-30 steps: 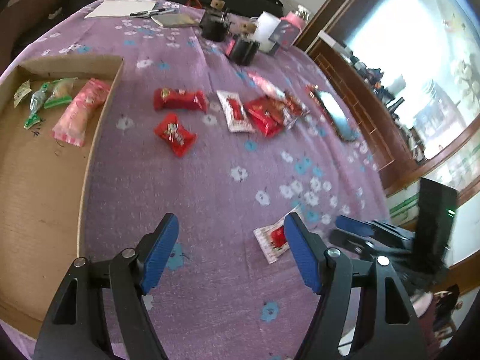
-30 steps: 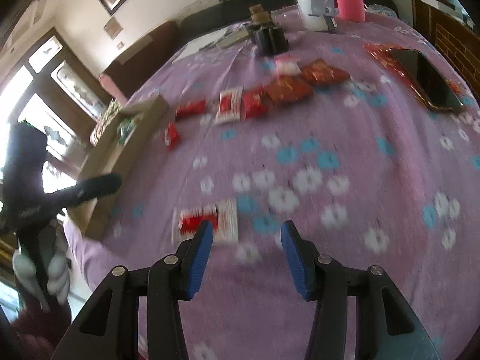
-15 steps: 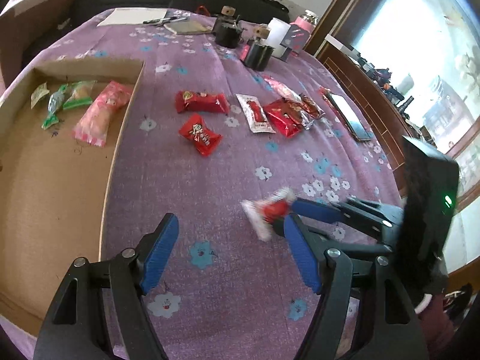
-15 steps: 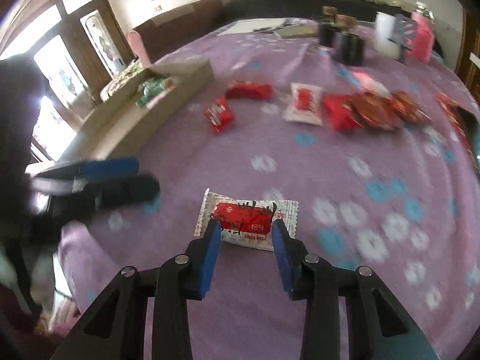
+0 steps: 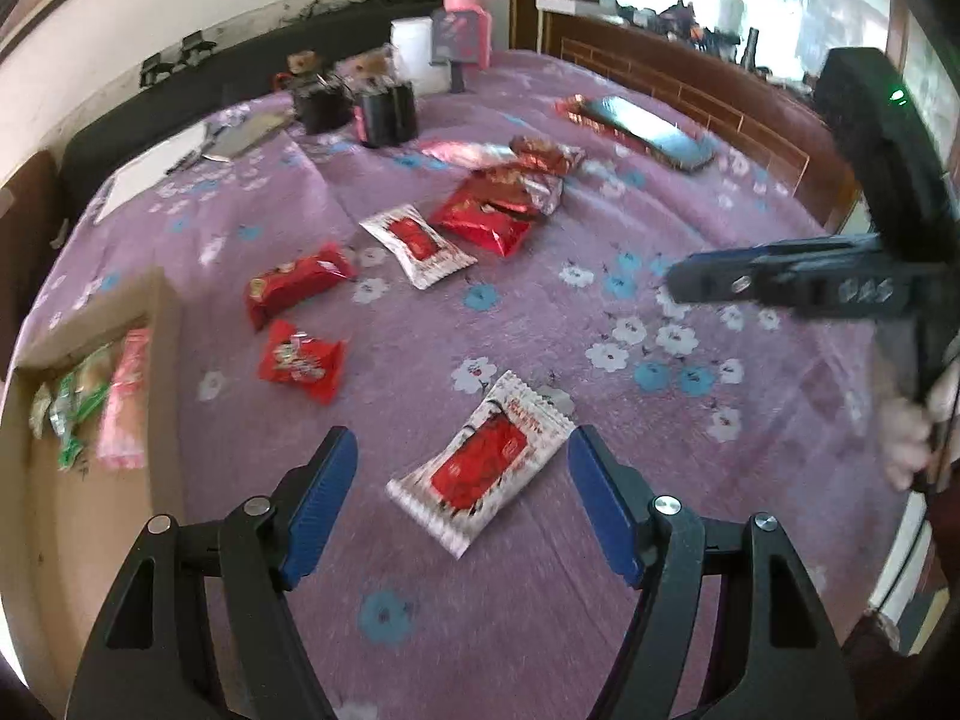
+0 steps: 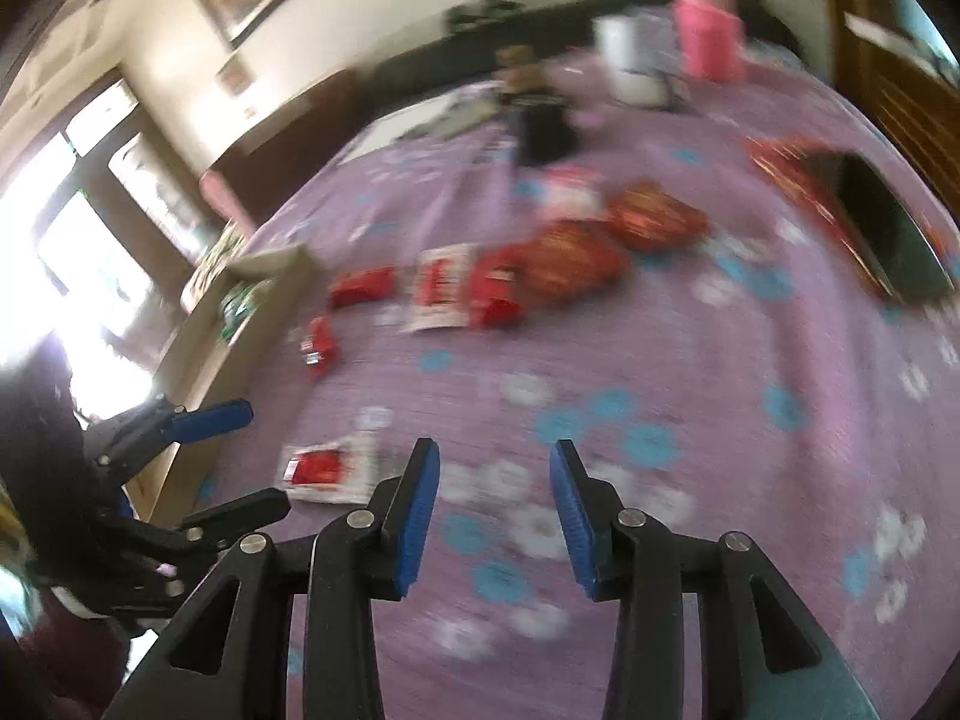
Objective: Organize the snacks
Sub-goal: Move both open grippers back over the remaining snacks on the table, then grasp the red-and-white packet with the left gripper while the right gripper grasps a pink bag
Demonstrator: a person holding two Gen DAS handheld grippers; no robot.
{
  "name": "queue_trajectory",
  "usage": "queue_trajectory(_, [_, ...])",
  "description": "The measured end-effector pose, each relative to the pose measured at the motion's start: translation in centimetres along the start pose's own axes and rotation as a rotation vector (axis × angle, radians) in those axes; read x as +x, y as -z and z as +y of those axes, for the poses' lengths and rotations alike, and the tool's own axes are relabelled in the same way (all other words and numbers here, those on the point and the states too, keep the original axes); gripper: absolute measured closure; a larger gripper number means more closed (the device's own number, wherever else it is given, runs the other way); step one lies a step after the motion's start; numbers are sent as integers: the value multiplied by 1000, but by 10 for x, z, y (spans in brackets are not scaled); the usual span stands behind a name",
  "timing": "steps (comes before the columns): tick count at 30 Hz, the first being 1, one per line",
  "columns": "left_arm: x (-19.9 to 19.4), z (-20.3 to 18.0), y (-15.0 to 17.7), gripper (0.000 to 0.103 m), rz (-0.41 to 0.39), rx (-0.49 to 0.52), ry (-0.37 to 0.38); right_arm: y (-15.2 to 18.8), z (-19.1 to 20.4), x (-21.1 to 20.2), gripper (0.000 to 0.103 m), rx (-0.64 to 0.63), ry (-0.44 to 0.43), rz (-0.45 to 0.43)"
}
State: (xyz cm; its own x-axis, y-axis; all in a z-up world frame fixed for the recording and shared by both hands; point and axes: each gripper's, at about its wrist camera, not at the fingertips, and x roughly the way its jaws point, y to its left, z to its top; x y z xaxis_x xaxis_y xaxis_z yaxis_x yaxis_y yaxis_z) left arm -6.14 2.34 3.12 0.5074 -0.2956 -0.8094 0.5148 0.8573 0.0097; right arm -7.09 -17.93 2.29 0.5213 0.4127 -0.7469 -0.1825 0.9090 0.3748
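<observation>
Packet [image 5: 480, 463] lies flat near desk front edge, between wide-open left gripper [image 5: 462, 498] pads, untouched, lined up for pickup toward box [image 5: 162, 324]. Right gripper [image 6: 495, 516] empty, part-open, jaws just reopening slightly, clear.

Snack packets [image 5: 483, 468] on floral purple tablecloth [image 5: 600, 540]

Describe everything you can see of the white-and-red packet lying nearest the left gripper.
The packet is a flat, sealed wrapper, plastic-looking, white with a red printed panel and crimped ends. It lies tilted on the purple flowered cloth, between and just ahead of the open left gripper, touching neither pad. Nothing rests on it; the right gripper is clear of it.
</observation>
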Motion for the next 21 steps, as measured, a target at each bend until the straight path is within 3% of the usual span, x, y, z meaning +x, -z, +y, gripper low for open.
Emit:
queue_trajectory(5, [21, -5, -2, 31, 46, 5, -19, -5, -36, -13, 61, 88, 18, -33])
queue_trajectory(8, [23, -1, -1, 67, 52, -46, -4, -18, -54, -20, 61, 137, 20, -77])
queue_trajectory(9, [22, 1, 0, 73, 52, -59, -21, -21, -55, -19, 61, 147, 21, -88])
queue_trajectory(14, [16, 19, 8, 73, 34, -183, 30, -56, -59, -11, 55, 157, 53, -152])
queue_trajectory(21, [14, 27, 13, 73, 10, -264, 83, -118, -46, 33, 54, 82, 115, -125])
